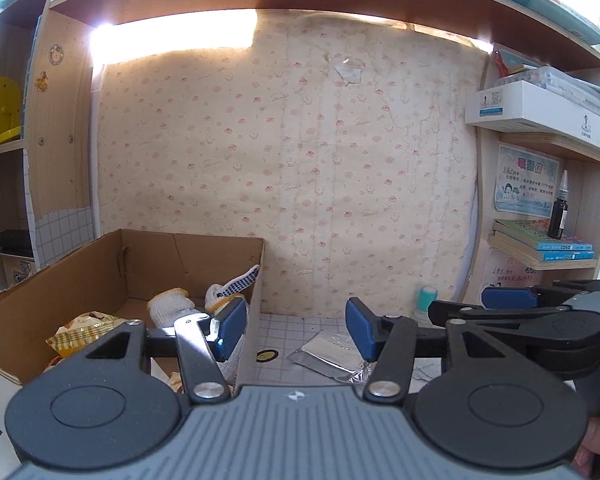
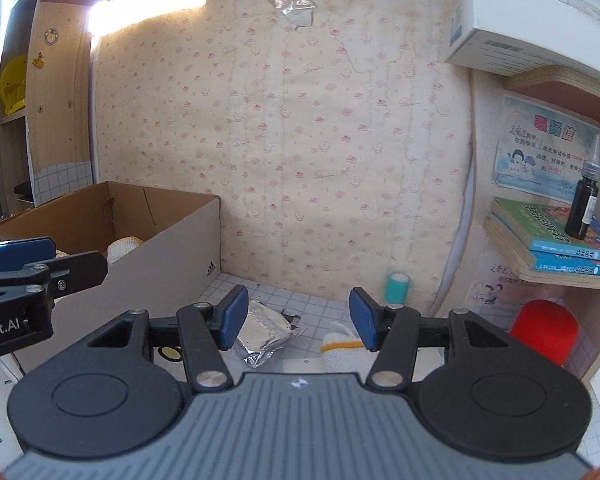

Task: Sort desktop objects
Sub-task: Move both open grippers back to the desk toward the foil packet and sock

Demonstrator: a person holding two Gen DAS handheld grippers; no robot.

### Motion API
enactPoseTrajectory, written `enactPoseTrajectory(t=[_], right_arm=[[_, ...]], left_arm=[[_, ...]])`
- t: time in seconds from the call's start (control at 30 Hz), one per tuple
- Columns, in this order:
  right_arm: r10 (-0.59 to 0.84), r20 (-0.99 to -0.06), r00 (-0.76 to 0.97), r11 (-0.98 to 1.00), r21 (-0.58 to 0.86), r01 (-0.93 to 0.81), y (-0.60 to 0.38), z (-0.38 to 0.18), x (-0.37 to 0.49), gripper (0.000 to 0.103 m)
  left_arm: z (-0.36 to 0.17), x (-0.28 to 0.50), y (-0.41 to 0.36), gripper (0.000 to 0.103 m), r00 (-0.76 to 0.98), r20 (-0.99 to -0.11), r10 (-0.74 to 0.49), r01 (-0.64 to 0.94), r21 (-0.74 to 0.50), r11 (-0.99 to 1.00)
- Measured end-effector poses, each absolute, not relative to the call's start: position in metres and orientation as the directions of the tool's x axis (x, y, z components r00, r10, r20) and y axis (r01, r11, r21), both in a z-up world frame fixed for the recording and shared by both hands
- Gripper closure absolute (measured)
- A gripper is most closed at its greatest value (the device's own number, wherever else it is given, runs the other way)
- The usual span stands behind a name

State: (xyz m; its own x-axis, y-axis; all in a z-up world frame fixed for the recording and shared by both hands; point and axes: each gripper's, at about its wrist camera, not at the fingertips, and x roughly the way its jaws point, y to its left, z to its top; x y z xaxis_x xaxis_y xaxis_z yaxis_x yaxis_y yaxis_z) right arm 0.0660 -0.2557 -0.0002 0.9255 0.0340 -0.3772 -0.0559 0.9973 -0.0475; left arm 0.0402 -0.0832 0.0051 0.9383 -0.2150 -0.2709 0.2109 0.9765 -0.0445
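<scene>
Checked desktop [image 2: 324, 312], foil packet [image 2: 266, 334], perhaps a glove [image 2: 342, 346], cardboard box [image 2: 160, 236].

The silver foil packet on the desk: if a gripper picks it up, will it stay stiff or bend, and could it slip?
The silver foil packet looks crinkled and partly flattened, so it will probably bend and crumple rather than stay stiff. Its shiny surface suggests it may slip between smooth pads. It seems thin, so likely light and easy to push across the checked desk.

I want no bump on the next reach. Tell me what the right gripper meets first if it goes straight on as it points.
Probably the crumpled silver foil packet on the white grid-patterned desktop, lying just ahead between the open right gripper fingers. Depth is unclear; beyond it is the papered back wall.
</scene>
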Motion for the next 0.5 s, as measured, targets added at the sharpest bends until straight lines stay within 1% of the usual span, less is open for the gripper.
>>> enactPoseTrajectory(t=[0.4,0.5], right_arm=[[-0.001,-0.392,0.92,1.0,-0.016,-0.006,-0.29,-0.011,0.061,0.048],[-0.004,-0.397,0.918,1.0,-0.011,-0.001,-0.294,-0.014,0.062,0.048]], left_arm=[[-0.002,0.046,-0.111,0.045,0.925,-0.296,-0.239,0.241,-0.031,0.97],[-0.005,0.048,-0.116,0.044,0.921,-0.306,-0.24,0.241,-0.035,0.97]])
